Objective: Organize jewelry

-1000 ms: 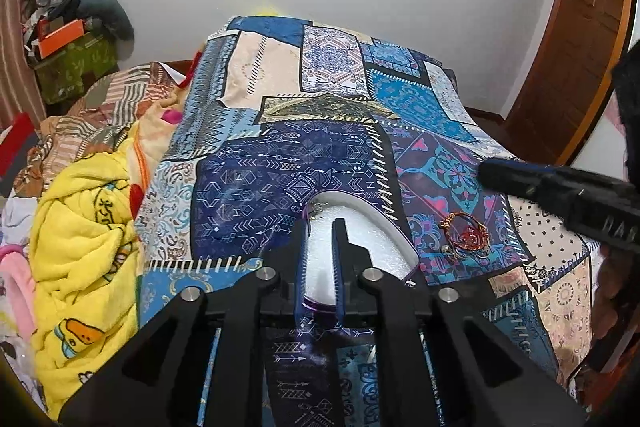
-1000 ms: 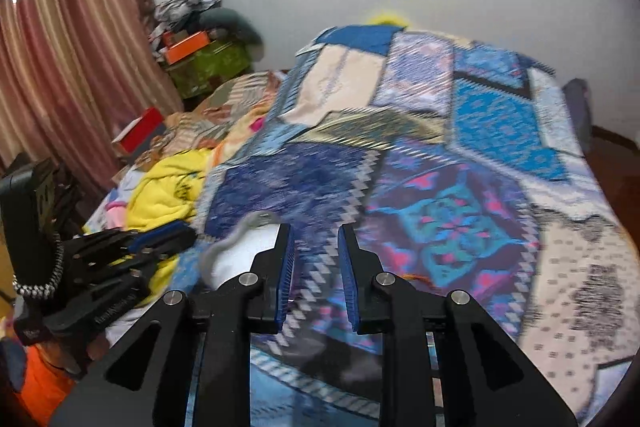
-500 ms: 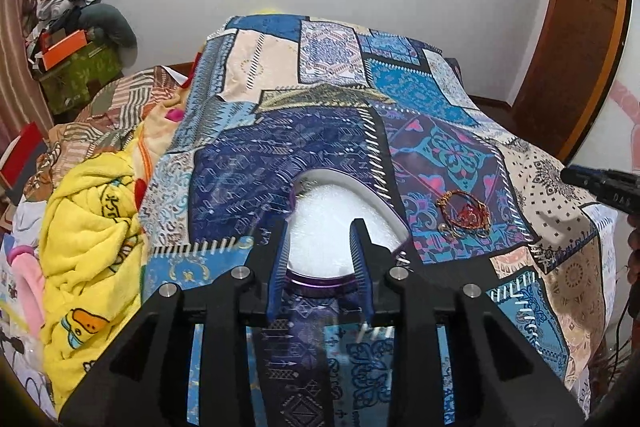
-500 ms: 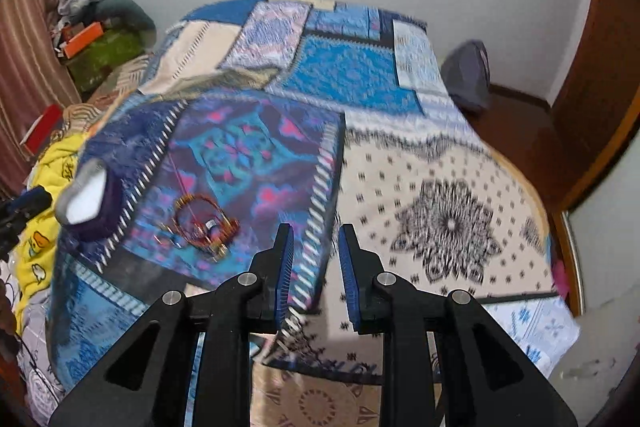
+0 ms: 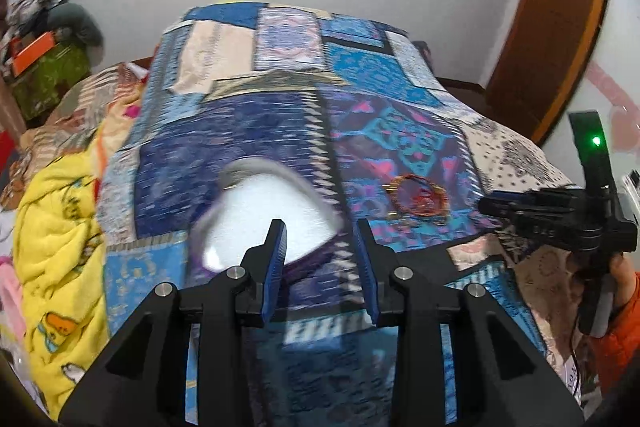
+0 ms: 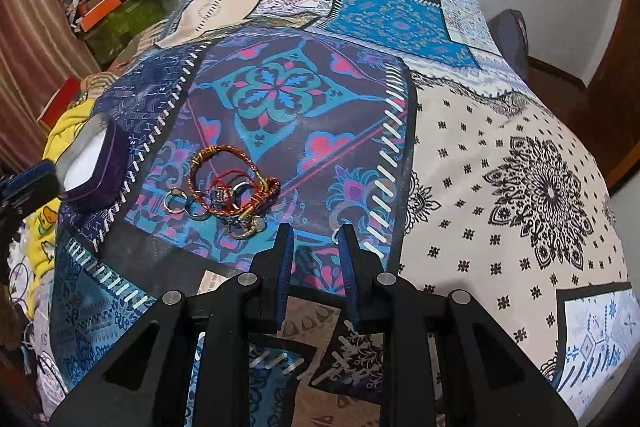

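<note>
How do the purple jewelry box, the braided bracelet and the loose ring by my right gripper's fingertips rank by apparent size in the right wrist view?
1. Purple jewelry box, partly cut off at the left.
2. Braided bracelet.
3. Loose ring, smallest despite being nearest.

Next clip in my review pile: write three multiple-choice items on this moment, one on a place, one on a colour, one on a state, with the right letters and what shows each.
1. Where does the pile of bracelets and rings lie?
A. inside the box
B. on the bedspread, apart from the box
C. between the right gripper's fingers

2. What colour is the outer wall of the jewelry box?
A. purple
B. green
C. orange

3. How does the left gripper stand?
A. shut on the box
B. shut on a bracelet
C. open, holding nothing

Answers:
1 B, the pile rests on the bedspread with cloth showing between it and the box.
2 A, its side is dark purple.
3 C, bedspread shows between its spread fingers.
</note>
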Action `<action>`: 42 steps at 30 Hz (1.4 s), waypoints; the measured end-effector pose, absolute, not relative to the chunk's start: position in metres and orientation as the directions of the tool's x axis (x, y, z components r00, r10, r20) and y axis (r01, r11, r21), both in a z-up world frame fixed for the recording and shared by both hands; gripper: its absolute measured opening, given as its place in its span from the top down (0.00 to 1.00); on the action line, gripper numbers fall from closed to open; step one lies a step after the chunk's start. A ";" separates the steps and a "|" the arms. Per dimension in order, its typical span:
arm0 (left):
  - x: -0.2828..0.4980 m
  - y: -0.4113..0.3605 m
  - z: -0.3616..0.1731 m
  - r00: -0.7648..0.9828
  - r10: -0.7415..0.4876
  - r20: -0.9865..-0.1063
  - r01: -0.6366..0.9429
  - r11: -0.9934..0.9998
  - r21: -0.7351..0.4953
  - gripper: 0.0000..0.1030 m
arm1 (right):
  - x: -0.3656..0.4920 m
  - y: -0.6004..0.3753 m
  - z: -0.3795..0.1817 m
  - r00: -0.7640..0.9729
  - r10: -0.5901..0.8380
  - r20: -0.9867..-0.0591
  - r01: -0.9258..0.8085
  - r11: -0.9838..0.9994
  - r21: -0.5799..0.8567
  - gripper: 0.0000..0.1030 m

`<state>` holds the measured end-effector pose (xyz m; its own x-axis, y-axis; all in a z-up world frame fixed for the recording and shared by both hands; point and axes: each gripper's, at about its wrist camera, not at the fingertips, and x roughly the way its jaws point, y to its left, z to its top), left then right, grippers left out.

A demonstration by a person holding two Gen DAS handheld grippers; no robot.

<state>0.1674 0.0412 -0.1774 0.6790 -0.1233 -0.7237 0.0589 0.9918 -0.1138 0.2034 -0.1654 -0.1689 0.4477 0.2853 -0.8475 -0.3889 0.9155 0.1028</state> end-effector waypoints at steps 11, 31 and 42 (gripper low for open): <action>0.235 -0.018 -0.200 0.597 -0.213 -0.774 0.168 0.976 -0.138 0.75 | 0.215 -0.188 -0.192 0.398 0.297 -0.868 -0.378 0.915 0.140 0.80; 0.277 -0.034 -0.240 0.512 -0.173 -0.842 0.138 0.983 -0.118 0.90 | 0.208 -0.174 -0.195 0.447 0.336 -0.829 -0.411 0.900 0.143 0.91; 0.256 -0.029 -0.206 0.579 -0.195 -0.791 0.143 0.980 -0.137 0.91 | 0.201 -0.187 -0.169 0.494 0.357 -0.793 -0.385 0.907 0.169 0.91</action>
